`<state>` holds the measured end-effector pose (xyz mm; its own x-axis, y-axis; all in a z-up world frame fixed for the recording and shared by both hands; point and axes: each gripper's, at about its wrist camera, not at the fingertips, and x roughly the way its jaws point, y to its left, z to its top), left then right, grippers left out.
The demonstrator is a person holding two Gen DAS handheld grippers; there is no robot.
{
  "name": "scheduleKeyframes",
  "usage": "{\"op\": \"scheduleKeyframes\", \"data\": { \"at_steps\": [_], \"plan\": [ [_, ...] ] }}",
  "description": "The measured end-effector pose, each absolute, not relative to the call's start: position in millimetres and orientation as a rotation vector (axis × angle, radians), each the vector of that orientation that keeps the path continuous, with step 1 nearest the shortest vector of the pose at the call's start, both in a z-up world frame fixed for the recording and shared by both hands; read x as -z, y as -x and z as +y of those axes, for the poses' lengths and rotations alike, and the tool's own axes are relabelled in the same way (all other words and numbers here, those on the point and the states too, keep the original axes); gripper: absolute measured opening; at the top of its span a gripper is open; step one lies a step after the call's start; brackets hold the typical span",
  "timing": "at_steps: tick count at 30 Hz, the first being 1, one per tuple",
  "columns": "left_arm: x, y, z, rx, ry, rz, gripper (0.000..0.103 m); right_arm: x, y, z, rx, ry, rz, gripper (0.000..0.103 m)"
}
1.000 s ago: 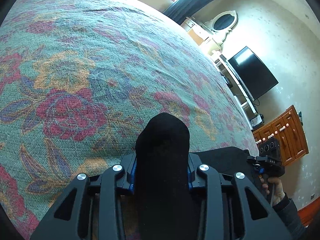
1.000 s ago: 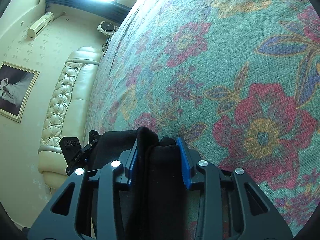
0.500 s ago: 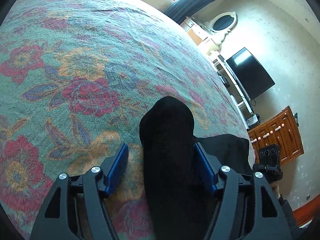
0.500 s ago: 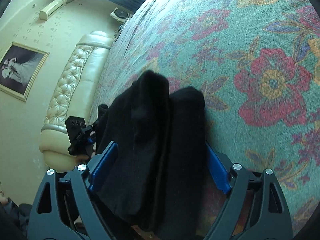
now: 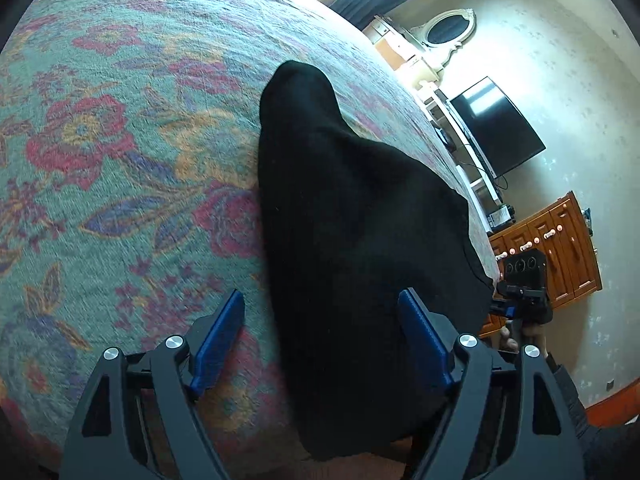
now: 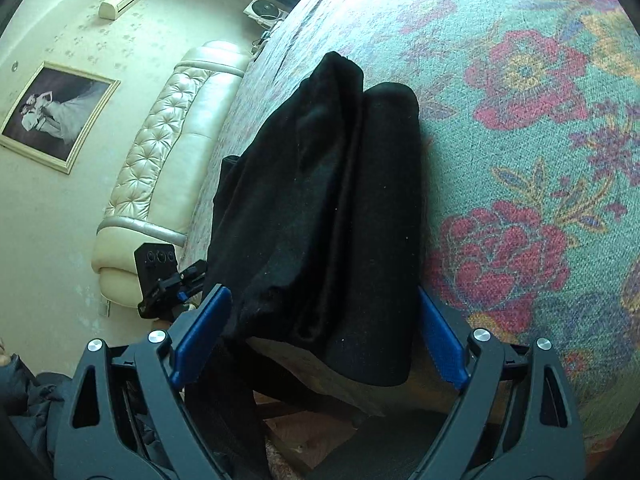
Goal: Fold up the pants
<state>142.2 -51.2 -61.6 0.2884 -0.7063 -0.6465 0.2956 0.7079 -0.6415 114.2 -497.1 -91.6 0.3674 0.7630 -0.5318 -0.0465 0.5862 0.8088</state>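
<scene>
Black pants (image 5: 352,240) lie folded on the bed (image 5: 120,140), soft, limp, likely light. Left tool (image 5: 320,324) and right tool (image 6: 320,320) both gape apart, unclamped. Best gripped at near folded edge.

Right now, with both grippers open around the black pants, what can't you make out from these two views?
- Near end of the black pants: in the left wrist view it runs behind the left gripper and off the bottom edge.
- Layer count: black on black; the right wrist view shows only folds.
- Bedspread under the pants: covered.
- Whether the right gripper pads touch the cloth: unclear.
</scene>
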Motion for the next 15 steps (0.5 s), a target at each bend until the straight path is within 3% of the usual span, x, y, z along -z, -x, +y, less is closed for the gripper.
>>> {"op": "scheduleKeyframes", "data": {
  "at_steps": [6, 7, 8, 9, 10, 12, 15],
  "plan": [
    [68, -130, -57, 0.722, 0.374, 1.059, 0.08, 90, -113, -496, -0.61, -0.808, 1.085, 0.09],
    [68, -130, -55, 0.723, 0.37, 1.056, 0.08, 89, -112, -494, -0.609, -0.793, 1.084, 0.087],
    [69, -130, -55, 0.717, 0.358, 1.051, 0.074, 88, -111, -492, -0.598, -0.76, 1.095, 0.078],
    [68, -131, -56, 0.715, 0.346, 1.045, 0.067, 89, -111, -490, -0.577, -0.702, 1.121, 0.055],
    [70, -132, -56, 0.721, 0.343, 1.045, 0.064, 91, -110, -493, -0.561, -0.678, 1.139, 0.048],
    [67, -135, -56, 0.729, 0.36, 1.055, 0.061, 97, -106, -503, -0.582, -0.752, 1.134, 0.047],
    [61, -142, -53, 0.752, 0.395, 1.081, 0.061, 100, -106, -509, -0.613, -0.816, 1.117, 0.058]
  ]
}}
